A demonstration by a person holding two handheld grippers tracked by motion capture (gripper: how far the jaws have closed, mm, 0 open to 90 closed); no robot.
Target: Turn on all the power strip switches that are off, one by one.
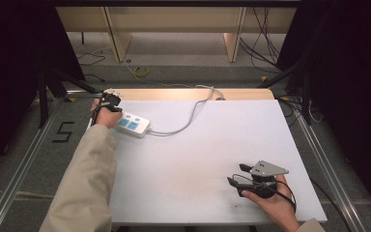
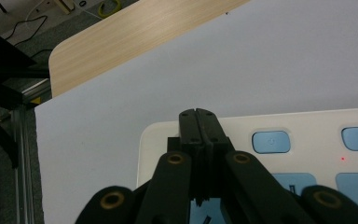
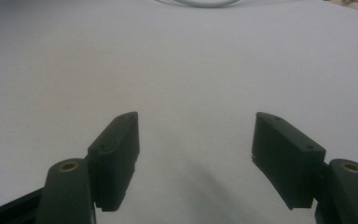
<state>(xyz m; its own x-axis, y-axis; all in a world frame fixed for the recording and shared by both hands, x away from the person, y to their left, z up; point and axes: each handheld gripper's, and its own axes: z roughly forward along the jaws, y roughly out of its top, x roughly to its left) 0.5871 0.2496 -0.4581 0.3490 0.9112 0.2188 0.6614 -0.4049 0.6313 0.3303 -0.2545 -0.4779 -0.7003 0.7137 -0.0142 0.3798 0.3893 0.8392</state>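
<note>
Power strip (image 1: 133, 124), white with blue switches and blue socket faces, lies at the far left of the white tabletop (image 1: 212, 159), its cable (image 1: 188, 116) curving away toward the far edge. The left gripper (image 1: 110, 100) sits over the strip's left end, jaws pressed together with nothing between them; in the left gripper view their tips seem to rest on the strip's casing (image 2: 307, 126) beside a blue switch (image 2: 271, 141), though contact is hard to confirm. The right gripper (image 1: 236, 175) rests well apart at the near right, jaws spread wide over bare tabletop.
</note>
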